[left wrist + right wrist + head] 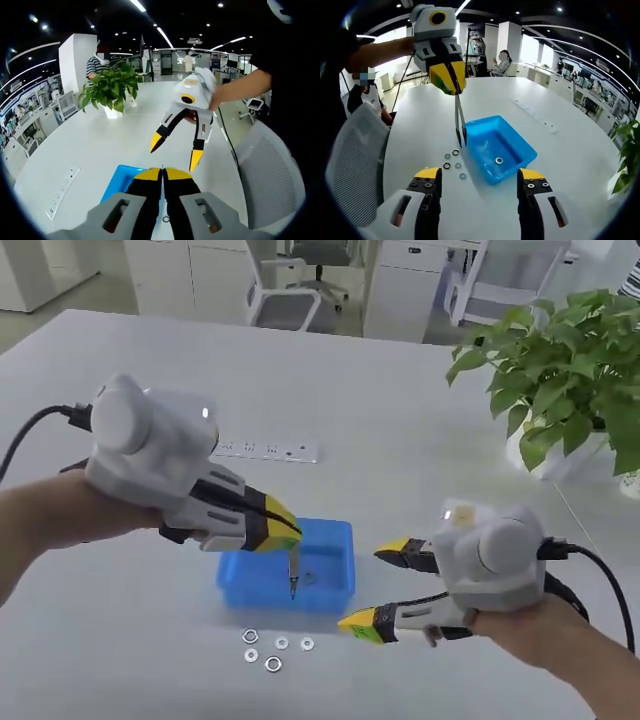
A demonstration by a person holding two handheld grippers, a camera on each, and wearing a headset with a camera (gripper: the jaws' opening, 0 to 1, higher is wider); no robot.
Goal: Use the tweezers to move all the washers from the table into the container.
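Five silver metal washers [273,664] lie low centre, beside the blue plastic container [335,540]; one sits inside. My left gripper [288,530] clamps the steel tweezers [293,570]; right gripper [365,586] gapes. Light, slippery: I'd pinch a rim.

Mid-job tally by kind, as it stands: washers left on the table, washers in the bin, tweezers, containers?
Washers on the table: 5
Washers in the blue container: 1
Tweezers, clamped in the left gripper: 1
Containers: 1
Total: 8 things, 6 of them washers
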